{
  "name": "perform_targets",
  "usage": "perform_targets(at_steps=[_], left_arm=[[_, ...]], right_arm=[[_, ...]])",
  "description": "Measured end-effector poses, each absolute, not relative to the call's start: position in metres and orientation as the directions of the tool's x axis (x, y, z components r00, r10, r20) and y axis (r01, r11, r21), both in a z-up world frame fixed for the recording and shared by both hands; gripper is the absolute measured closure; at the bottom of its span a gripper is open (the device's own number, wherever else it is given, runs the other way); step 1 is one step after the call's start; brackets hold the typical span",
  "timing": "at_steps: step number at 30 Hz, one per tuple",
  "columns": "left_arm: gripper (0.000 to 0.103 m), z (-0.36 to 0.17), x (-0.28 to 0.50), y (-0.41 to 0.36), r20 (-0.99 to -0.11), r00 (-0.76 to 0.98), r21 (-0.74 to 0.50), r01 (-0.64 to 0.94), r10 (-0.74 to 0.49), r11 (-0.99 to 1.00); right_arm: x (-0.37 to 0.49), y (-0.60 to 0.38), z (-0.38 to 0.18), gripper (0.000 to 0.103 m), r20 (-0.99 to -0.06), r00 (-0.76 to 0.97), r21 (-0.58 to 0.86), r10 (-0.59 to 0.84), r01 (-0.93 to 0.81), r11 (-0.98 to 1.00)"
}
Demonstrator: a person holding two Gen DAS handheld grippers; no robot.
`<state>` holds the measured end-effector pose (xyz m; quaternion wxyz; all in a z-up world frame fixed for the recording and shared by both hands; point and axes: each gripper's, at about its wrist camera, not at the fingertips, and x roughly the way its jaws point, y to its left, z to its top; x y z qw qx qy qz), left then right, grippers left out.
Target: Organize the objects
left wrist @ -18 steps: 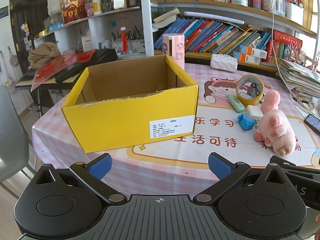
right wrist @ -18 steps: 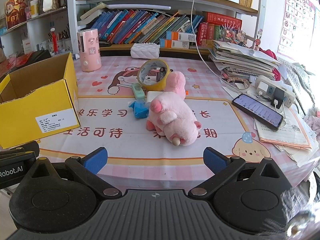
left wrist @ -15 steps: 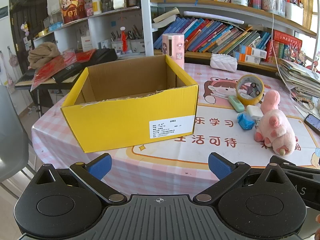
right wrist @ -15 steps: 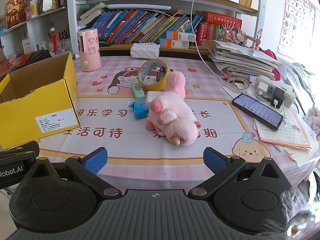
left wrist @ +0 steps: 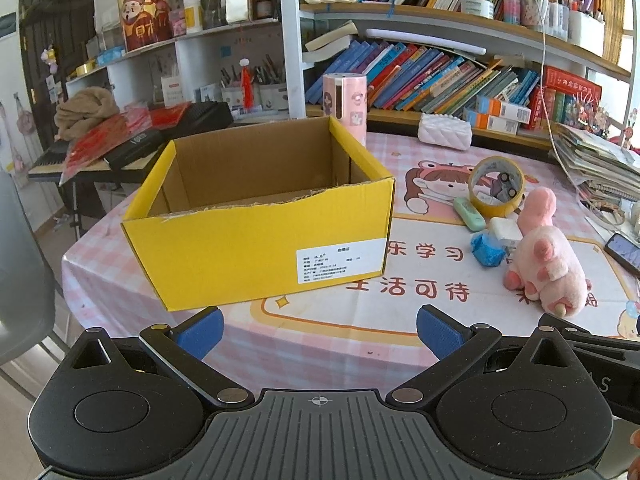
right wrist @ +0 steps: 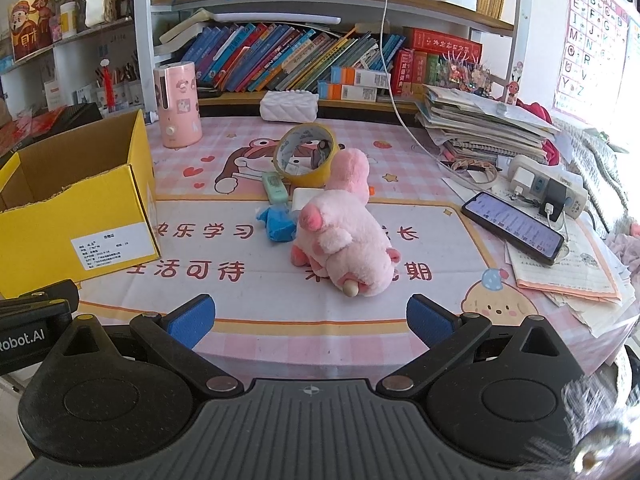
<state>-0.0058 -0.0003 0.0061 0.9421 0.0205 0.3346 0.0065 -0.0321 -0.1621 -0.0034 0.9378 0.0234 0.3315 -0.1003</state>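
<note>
Both claws are held spread wide w/ nothing between the pads: left claw (left wrist: 318, 330) faces the yellow box (left wrist: 256, 236); right claw (right wrist: 310, 318) faces the loose items. No contact is made w/ anything yet.

Item locations, right wrist view, ref. = pink plush pig (right wrist: 344, 244), lying on its side on the desk (right wrist: 420, 304):
- blue wrapped item (right wrist: 278, 222): at approx. 9 o'clock, just beside the pig's head.
- white block (right wrist: 306, 198): at 11 o'clock, partly hidden behind the pig.
- green case (right wrist: 274, 186): at 11 o'clock, further back.
- tape roll (right wrist: 306, 154): at 12 o'clock, standing tilted; small objects are seen inside, type cannot be told.
- 2nd pink plush (right wrist: 352, 172): at 12 o'clock, against the tape roll.
- yellow box: at 9 o'clock, well apart, open-topped; floor not fully visible, appears empty.

Handling, est. only:
- Plush pig: judged light, soft, compressible. To be gripped across the mid-body; limbs and ears are to be avoided as they will stretch and swing.
- Tape roll: judged stiff, smooth. To be pinched through the rim wall; contents may fall out if tipped.
- Blue wrapped item: crinkly wrap, may slip.

Phone (right wrist: 514, 226) and papers at 3 o'clock are judged not part of the job.
</note>
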Motion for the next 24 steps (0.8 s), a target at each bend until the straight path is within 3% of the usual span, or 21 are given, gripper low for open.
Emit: perform_targets(at_steps=[24], left_arm=[[0.0,0.0049,-0.0094,0.0008,-0.629,0.777,0.041,0.001,0.025,0.999]], right_arm=[[-0.0341,-0.1626,-0.0004,0.0,-0.626,0.76,-0.022,-0.171,0.203,0.979]])
